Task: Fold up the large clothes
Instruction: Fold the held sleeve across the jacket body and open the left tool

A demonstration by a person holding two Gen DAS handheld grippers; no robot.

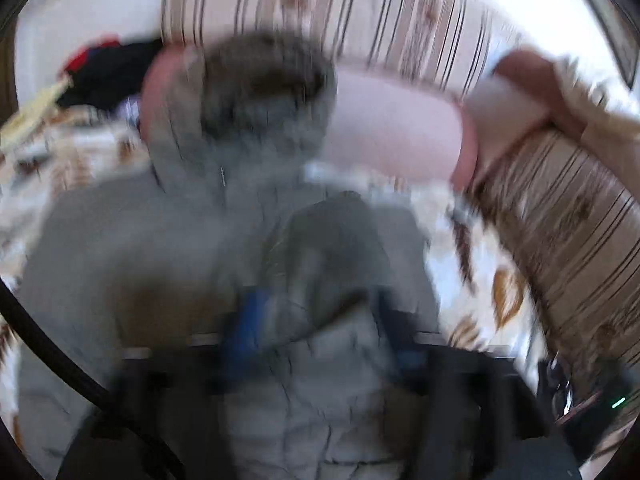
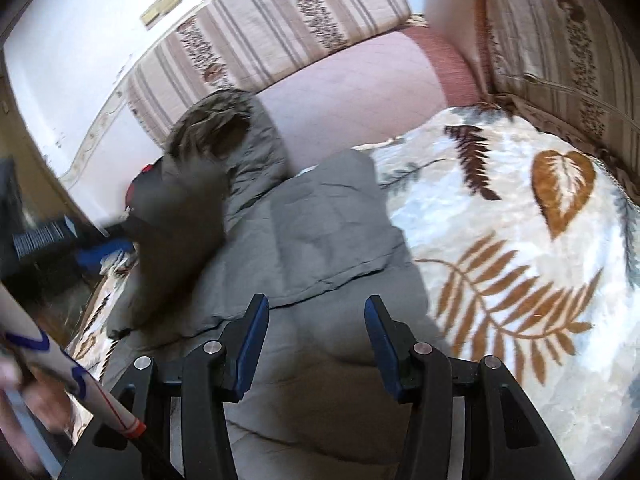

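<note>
On leaf-print fleece blanket (image 2: 520,216), quilted grey coat (image 2: 320,232) (fur-trimmed hood); both grippers' jaws parted, gripping nothing.

The right gripper (image 2: 316,316) hangs over the grey jacket (image 2: 320,240), jaws apart and empty; the jacket lies on a leaf-patterned blanket (image 2: 520,240).

Corner sofa with striped back cushions (image 2: 280,12), floral bands running down the stripes, and a second striped cushion (image 2: 560,40) at right. Pink seat upholstery (image 2: 352,80) bare between them. White throw blanket (image 2: 520,240) with brown fern and leaf print covers the seat. Pale wall (image 2: 60,60) behind, daylight bright.
</note>
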